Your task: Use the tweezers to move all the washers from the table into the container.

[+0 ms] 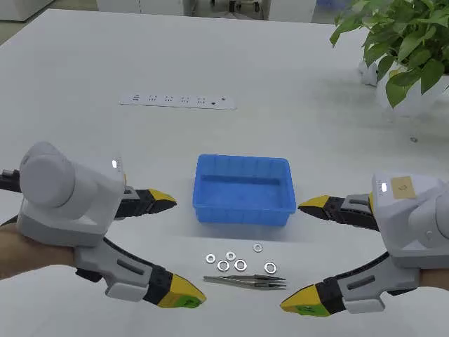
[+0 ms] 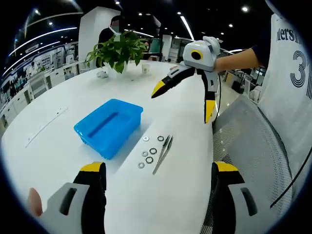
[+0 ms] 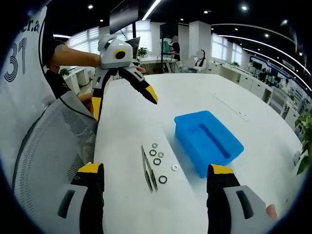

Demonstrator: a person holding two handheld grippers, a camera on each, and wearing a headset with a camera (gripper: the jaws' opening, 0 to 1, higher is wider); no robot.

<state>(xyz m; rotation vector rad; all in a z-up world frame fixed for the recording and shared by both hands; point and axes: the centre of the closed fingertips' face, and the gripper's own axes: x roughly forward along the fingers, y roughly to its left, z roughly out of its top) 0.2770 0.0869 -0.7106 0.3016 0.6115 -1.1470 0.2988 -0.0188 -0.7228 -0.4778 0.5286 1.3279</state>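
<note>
the left tongs (image 1: pixel 184 250) and right tongs (image 1: pixel 293 254) are wide open, holding nothing. six washers (image 1: pixel 238 265) lie on the desk (image 1: pixel 280 91) between the tweezers (image 1: pixel 245 281) and the blue container (image 1: pixel 242 211).

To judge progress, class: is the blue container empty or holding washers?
Empty: the container shows bare blue inside; six washers lie on the table by the tweezers.

The head view looks down from the near edge of the table (image 1: pixel 84 63), close over the bin (image 1: pixel 243 188), washers (image 1: pixel 240 265) and tweezers (image 1: pixel 245 281). Both gripper views sit low at either side, facing inward across those same things.
</note>
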